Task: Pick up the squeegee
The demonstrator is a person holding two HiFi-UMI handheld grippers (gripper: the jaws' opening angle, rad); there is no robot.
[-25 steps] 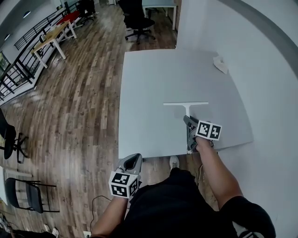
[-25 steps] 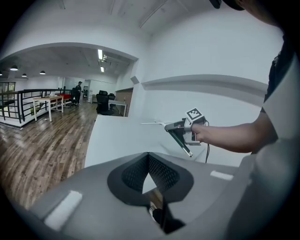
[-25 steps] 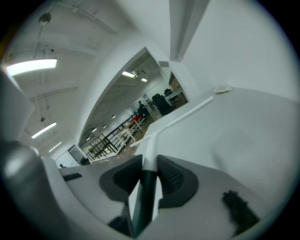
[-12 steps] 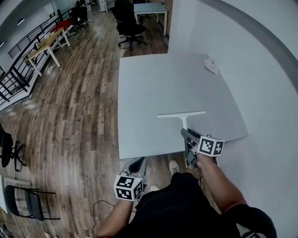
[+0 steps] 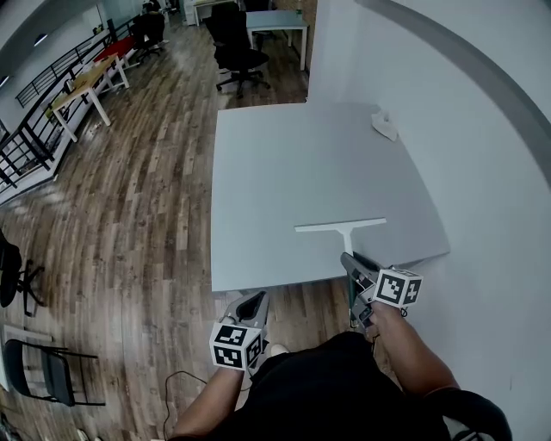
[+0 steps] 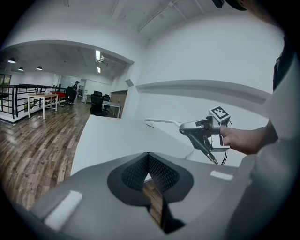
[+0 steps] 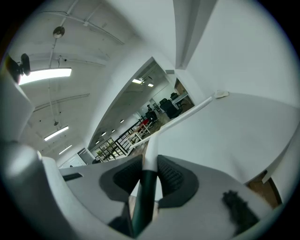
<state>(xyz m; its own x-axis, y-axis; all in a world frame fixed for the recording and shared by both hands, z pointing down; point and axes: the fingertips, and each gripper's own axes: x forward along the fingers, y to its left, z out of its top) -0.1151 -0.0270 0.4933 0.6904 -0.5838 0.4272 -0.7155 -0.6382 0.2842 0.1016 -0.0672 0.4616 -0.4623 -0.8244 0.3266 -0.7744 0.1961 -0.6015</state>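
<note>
**Squeegee in right grip**

My right gripper (image 5: 349, 257) clamps the squeegee (image 5: 340, 226) by its handle, and the blade hangs over the table's (image 5: 284, 155) near edge. My left gripper (image 5: 252, 301) is off that edge, jaws together, empty.

A grey bench (image 5: 284, 189) stands against a white wall (image 5: 482, 172), with a small white crumpled thing (image 5: 385, 127) near its far right corner. Wood-plank floor (image 5: 129, 198) spreads to the left. Beyond the bench is a black office chair (image 5: 234, 47) beside a pale desk (image 5: 275, 19). A black railing (image 5: 26, 142) runs along the left, near a wooden table (image 5: 82, 82).
</note>
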